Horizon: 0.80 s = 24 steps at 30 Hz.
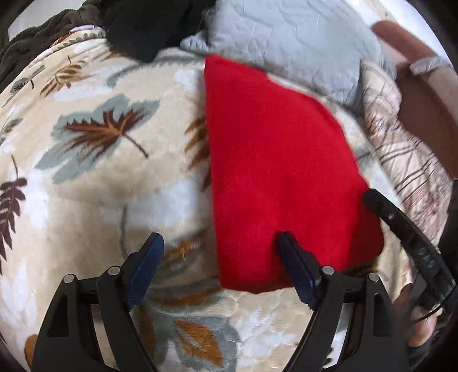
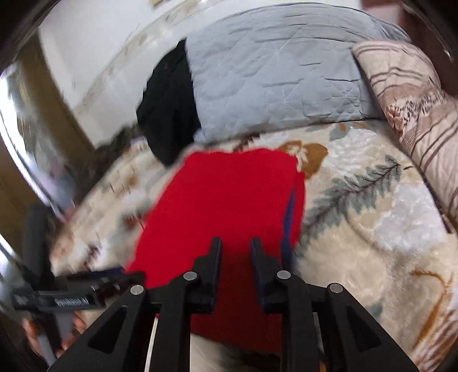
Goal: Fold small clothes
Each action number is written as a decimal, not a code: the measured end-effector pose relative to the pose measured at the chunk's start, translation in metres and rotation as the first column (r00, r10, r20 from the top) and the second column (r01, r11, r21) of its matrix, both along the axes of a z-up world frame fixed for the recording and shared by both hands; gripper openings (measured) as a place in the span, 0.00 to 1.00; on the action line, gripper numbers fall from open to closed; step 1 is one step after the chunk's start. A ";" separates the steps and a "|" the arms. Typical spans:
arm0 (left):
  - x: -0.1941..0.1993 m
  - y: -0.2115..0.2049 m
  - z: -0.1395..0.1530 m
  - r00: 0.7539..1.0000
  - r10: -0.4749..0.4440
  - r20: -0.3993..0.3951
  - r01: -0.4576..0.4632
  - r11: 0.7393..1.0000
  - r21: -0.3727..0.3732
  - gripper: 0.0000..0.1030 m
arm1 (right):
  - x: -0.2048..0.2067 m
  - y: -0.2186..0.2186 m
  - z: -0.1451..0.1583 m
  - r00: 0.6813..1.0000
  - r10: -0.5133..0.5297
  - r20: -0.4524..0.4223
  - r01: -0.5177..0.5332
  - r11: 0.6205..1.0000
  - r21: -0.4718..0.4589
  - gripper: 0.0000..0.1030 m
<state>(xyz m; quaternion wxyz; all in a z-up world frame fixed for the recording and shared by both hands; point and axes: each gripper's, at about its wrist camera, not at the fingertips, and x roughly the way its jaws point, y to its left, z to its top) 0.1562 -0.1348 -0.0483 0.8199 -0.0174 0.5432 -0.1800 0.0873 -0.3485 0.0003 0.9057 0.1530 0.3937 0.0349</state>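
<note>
A folded red garment (image 1: 283, 177) lies flat on the leaf-patterned blanket (image 1: 108, 177). My left gripper (image 1: 220, 243) is open, its right finger (image 1: 297, 266) over the garment's near edge and its left finger over the blanket. In the right wrist view the red garment (image 2: 229, 200) lies just ahead, and my right gripper (image 2: 236, 249) hovers over its near part with the jaws a small gap apart and nothing between them. The left gripper's body (image 2: 74, 289) shows at the garment's left edge.
A grey pillow (image 1: 286, 37) and a black garment (image 1: 143, 25) lie behind the red one. A striped beige cushion (image 1: 406, 148) lies at the right. A dark brown blanket (image 1: 37, 34) is at the far left. The patterned blanket (image 2: 372, 223) spreads to the right.
</note>
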 end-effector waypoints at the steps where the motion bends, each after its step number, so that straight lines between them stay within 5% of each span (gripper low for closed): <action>1: 0.002 -0.002 -0.006 1.000 -0.002 -0.012 0.002 1.000 0.005 0.82 | 0.002 0.002 -0.009 0.999 -0.009 -0.043 0.007 0.999 -0.048 0.14; 5: 0.003 0.006 0.002 0.999 0.025 -0.037 -0.027 0.999 -0.040 0.81 | -0.001 0.000 -0.013 0.999 -0.028 -0.040 0.027 0.999 -0.034 0.14; 8: 0.001 0.009 0.025 0.999 0.036 0.030 -0.034 0.998 -0.052 0.81 | -0.004 -0.009 0.003 0.997 -0.067 0.026 0.066 0.997 0.024 0.22; 11: 0.010 0.000 0.038 0.994 0.043 0.100 -0.042 0.999 -0.003 0.81 | -0.003 -0.022 0.011 0.991 -0.113 0.072 0.103 0.986 0.131 0.22; 15: 0.028 -0.017 0.035 0.991 0.029 0.129 -0.038 0.997 0.068 0.81 | 0.007 -0.024 0.011 0.990 -0.122 0.076 0.109 0.982 0.152 0.22; 20: 0.032 -0.026 0.021 0.992 0.013 0.124 -0.025 0.995 0.096 0.81 | 0.027 -0.020 -0.022 0.992 -0.106 -0.067 0.112 0.989 0.094 0.29; 22: 0.030 -0.027 0.020 0.990 0.009 0.140 -0.024 0.994 0.106 0.83 | 0.027 -0.027 -0.031 0.987 -0.142 -0.072 0.151 0.979 0.139 0.41; 24: 0.030 -0.027 0.021 0.989 0.000 0.145 -0.016 0.994 0.108 0.84 | 0.027 -0.034 -0.034 0.985 -0.149 -0.085 0.163 0.968 0.189 0.41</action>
